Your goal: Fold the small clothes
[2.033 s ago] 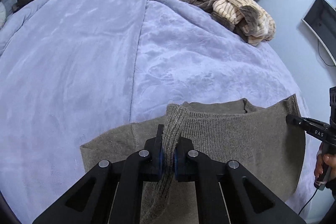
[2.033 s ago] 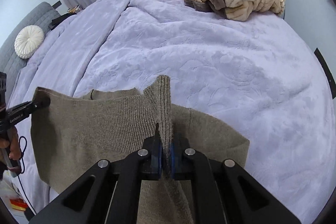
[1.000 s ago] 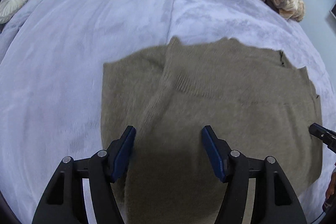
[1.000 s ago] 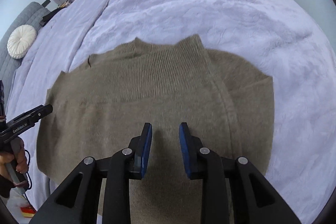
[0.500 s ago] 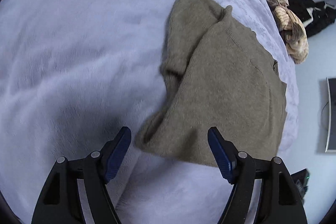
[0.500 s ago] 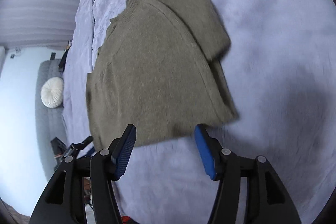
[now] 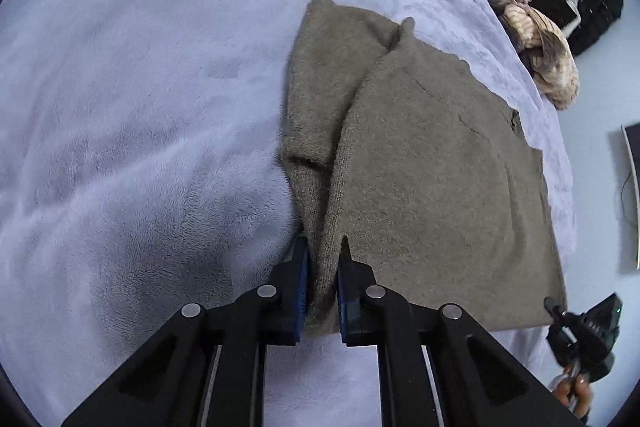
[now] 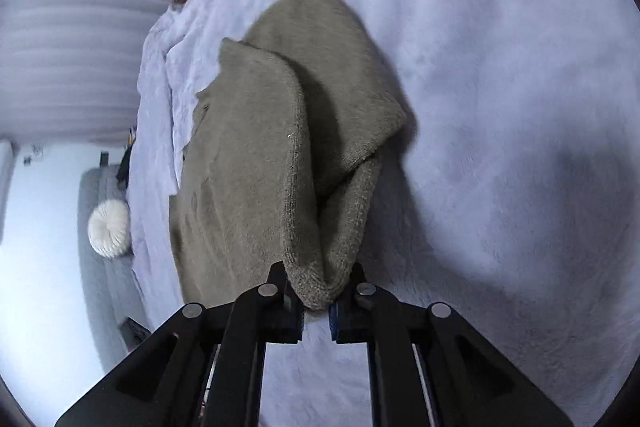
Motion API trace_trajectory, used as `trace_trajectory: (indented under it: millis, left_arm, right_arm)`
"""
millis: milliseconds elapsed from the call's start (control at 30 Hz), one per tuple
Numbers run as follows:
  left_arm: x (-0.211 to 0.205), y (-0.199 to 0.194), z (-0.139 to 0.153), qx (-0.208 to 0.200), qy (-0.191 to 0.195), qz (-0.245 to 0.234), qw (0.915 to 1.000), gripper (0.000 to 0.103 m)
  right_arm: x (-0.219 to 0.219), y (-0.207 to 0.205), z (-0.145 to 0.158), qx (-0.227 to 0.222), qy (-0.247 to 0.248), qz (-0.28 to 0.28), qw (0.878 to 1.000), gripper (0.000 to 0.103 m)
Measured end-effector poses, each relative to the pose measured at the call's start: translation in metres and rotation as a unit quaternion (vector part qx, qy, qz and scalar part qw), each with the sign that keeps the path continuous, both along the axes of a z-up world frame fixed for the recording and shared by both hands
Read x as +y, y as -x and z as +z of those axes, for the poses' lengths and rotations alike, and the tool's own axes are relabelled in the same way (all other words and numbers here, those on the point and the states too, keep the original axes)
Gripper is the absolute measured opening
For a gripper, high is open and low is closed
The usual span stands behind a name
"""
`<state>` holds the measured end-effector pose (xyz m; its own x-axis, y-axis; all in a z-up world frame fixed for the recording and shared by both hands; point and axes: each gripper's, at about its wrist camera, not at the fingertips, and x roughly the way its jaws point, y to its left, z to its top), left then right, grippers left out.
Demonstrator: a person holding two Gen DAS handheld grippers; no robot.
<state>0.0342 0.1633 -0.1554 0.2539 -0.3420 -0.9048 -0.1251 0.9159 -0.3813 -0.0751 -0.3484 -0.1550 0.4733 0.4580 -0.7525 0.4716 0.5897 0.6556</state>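
Left claw point(image 7: 323, 279) and right claw point(image 8: 316, 301) each clamp a sweater point(image 7: 432, 187) corner on the bed point(image 7: 140, 87); clothes pile point(image 7: 532, 39) lies well apart.

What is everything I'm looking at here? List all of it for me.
sweater: one, olive-brown knit, lying partly folded on the bed.
blanket: one, lilac plush, covering the bed.
clothes pile: one heap, cream and brown, far side of the bed.
black garment: one, beyond the pile.
round cushion: one, white, on a grey sofa.
left gripper: black, blue pads, closing on the sweater's edge.
right gripper: black, blue pads, closed on the sweater's opposite edge.
hand: one, partly visible, holding the right gripper's handle.
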Motion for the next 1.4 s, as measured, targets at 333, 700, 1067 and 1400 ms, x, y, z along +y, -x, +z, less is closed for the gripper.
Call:
trace_trajectory:
  millis: [333, 700, 1067, 1400]
  left_arm:
    - [0.016, 0.013, -0.011, 0.011, -0.056, -0.027, 0.9980, 0.028]
    - [0.012, -0.015, 0.037, -0.071, -0.053, -0.060, 0.9943, 0.028]
    - [-0.025, -0.091, -0.010, -0.057, -0.016, -0.079, 0.9951, 0.028]
    - [-0.032, -0.085, -0.005, -0.064, -0.036, -0.119, 0.9902, 0.028]
  right_arm:
    - [0.003, -0.004, -0.034, 0.078, 0.066, 0.033, 0.994, 0.021]
    - [0.047, 0.023, 0.017, 0.042, 0.122, 0.099, 0.987, 0.022]
    - [0.127, -0.048, -0.010, 0.033, 0.108, 0.149, 0.982, 0.022]
    - [0.127, -0.045, -0.027, 0.067, 0.120, 0.118, 0.984, 0.022]
